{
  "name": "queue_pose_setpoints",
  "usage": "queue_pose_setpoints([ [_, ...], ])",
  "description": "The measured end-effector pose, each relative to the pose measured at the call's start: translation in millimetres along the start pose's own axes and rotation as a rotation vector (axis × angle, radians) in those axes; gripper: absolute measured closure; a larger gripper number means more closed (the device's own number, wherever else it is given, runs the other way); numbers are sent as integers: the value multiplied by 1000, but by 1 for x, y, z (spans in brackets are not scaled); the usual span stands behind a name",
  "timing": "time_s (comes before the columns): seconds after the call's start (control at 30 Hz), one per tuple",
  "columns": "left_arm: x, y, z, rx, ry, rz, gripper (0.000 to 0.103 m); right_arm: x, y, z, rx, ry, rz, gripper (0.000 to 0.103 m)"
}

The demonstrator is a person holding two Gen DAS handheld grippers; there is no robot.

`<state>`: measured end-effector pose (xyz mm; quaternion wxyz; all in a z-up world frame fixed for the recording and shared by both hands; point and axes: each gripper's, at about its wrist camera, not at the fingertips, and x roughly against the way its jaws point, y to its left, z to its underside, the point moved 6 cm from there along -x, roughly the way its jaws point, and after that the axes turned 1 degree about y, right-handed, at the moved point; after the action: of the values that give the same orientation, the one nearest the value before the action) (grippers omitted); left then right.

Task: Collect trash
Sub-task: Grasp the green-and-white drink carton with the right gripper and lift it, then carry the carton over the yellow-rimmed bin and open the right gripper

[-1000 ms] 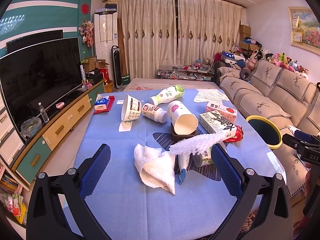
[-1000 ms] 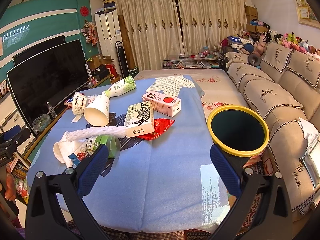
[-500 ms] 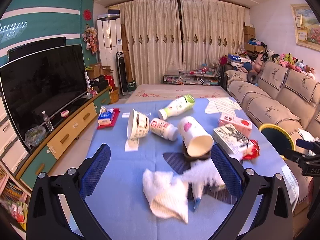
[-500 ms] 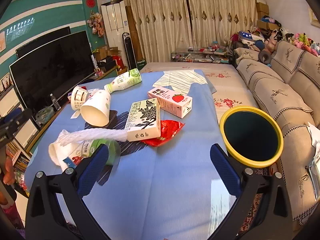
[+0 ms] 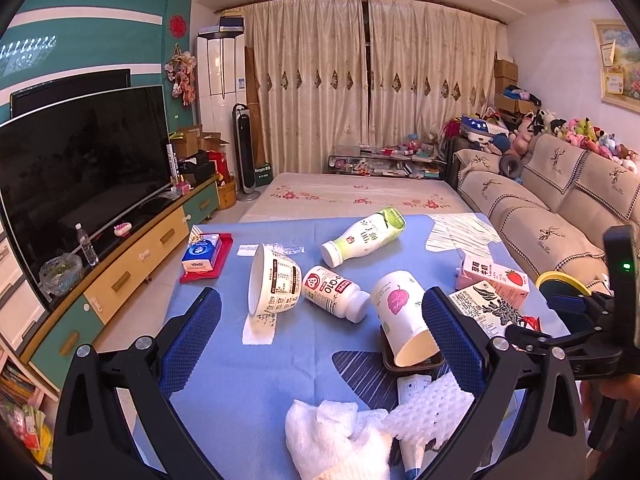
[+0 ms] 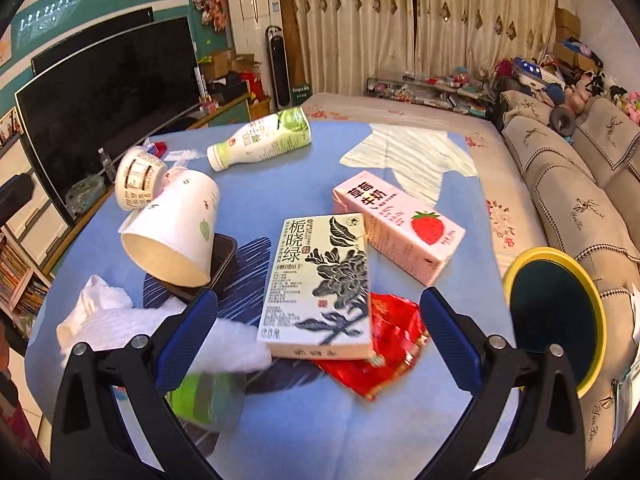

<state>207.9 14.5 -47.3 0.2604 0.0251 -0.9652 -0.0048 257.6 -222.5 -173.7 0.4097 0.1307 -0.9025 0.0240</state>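
Note:
Trash lies scattered on the blue table. In the left wrist view a noodle bowl, a white bottle, a green-white bottle and a paper cup lie on their sides. My left gripper hovers open before them, above a white tissue and foam net. My right gripper is open, its fingers either side of the near end of a green tea carton. That carton rests on a red wrapper, next to a strawberry milk carton. The yellow-rimmed bin stands right of the table.
A green can lies under the foam net near the table's front edge. A black tray sits beneath the paper cup. A tissue pack lies far left. The TV cabinet runs along the left, the sofa along the right.
Both grippers moved forward over the table. The tissue and foam net slid to the bottom of the left view. The right gripper closed in on the tea carton; the bin shifted right.

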Motion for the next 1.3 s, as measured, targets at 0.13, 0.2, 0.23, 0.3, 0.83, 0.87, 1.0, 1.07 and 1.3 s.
queue_pose_setpoints([
  [0.13, -12, 6, 5, 11, 17, 2, 4, -24, 5, -2, 4, 54, 28, 8],
  [0.2, -18, 10, 8, 22, 29, 8, 4, -37, 4, -4, 6, 79, 47, 9],
  [0.23, -21, 12, 9, 27, 33, 12, 4, -41, 4, -5, 6, 88, 47, 9],
  [0.3, -25, 14, 10, 31, 38, 17, 4, -51, 2, -7, 9, 115, 56, 16],
  [0.83, -25, 3, 19, 22, 53, 49, 4, -32, -10, -15, -48, 78, -10, 33],
  [0.87, -24, 1, 18, 18, 50, 50, 4, -26, -12, -18, -52, 64, -13, 33],
  [1.0, -20, -10, 16, 1, 43, 58, 4, -7, -26, -26, -75, 15, -8, 33],
  [1.07, -18, -14, 15, -5, 44, 63, 4, -1, -39, -30, -91, -2, 7, 33],
  [1.3, -17, -36, 12, -38, 48, 81, 4, 3, -128, -24, -223, -8, 119, 33],
])
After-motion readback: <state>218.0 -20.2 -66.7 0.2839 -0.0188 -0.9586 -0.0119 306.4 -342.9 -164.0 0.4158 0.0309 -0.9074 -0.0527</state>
